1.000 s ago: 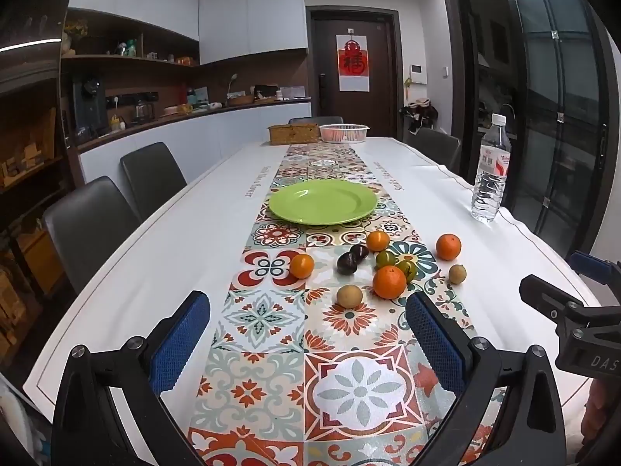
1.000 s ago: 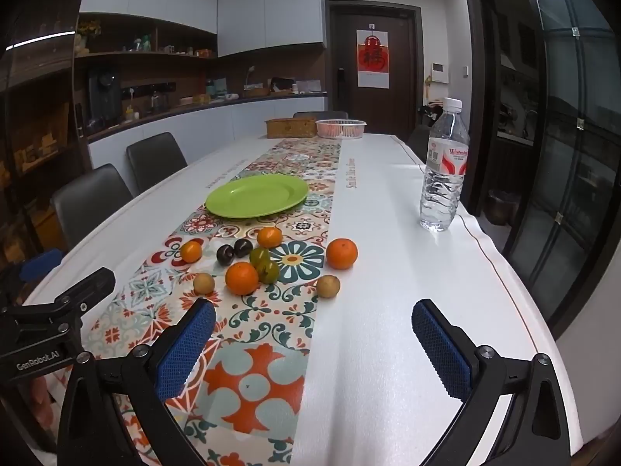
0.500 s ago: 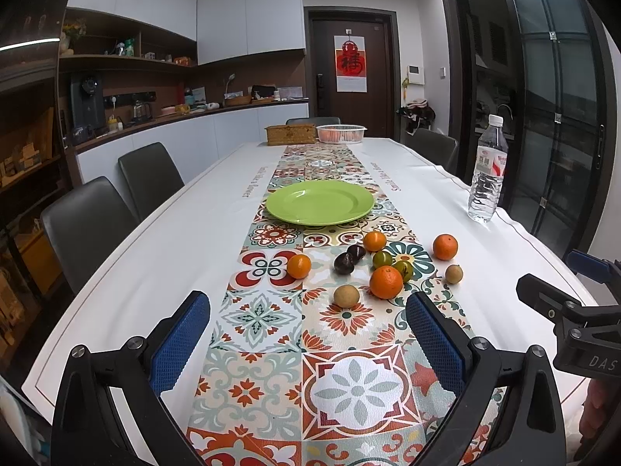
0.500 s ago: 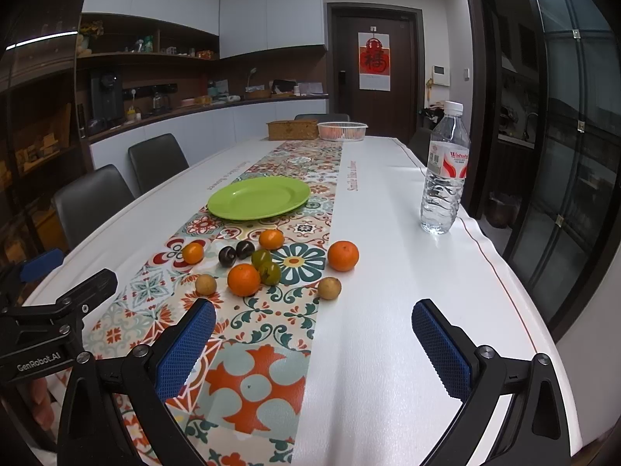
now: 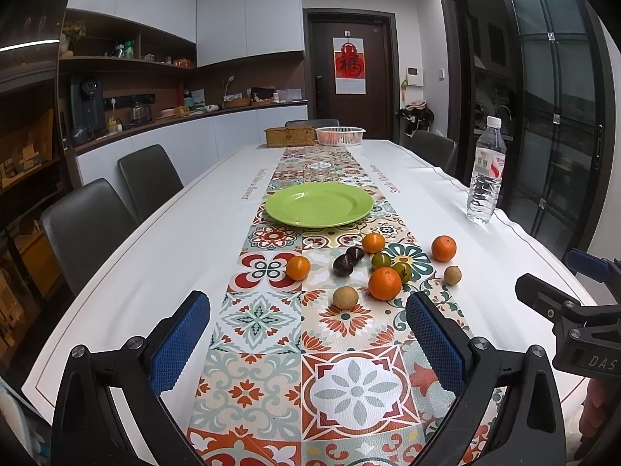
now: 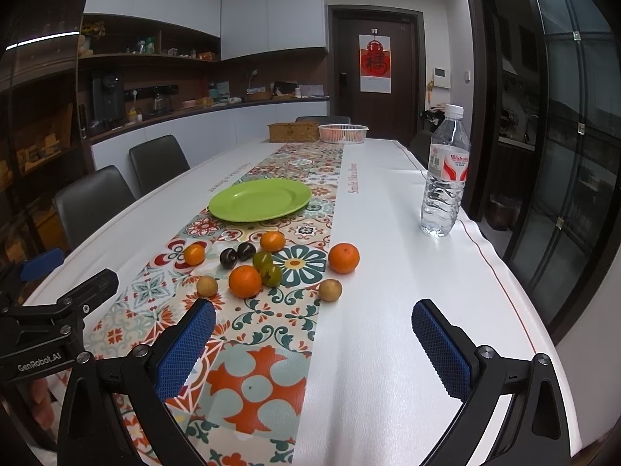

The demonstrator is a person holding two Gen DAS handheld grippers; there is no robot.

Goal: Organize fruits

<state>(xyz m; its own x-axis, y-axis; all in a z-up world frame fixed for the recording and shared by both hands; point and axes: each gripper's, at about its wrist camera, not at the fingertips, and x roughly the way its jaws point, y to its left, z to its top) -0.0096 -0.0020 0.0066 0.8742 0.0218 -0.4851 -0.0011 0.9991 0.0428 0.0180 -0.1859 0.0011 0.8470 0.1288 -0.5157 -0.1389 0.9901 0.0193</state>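
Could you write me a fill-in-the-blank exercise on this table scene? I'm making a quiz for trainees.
1. The green plate holds ____ fruit.
2. Both the left gripper and right gripper have their fingers ____.
3. The water bottle stands ____ on the white tablecloth.
4. The number of orange-coloured fruits near the plate is ____.

Missing words: no; open; upright; four

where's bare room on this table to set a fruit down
The round green plate is bare. So is the white cloth between the patterned runner and clear water bottle. The loose fruit cluster below the plate is crowded.
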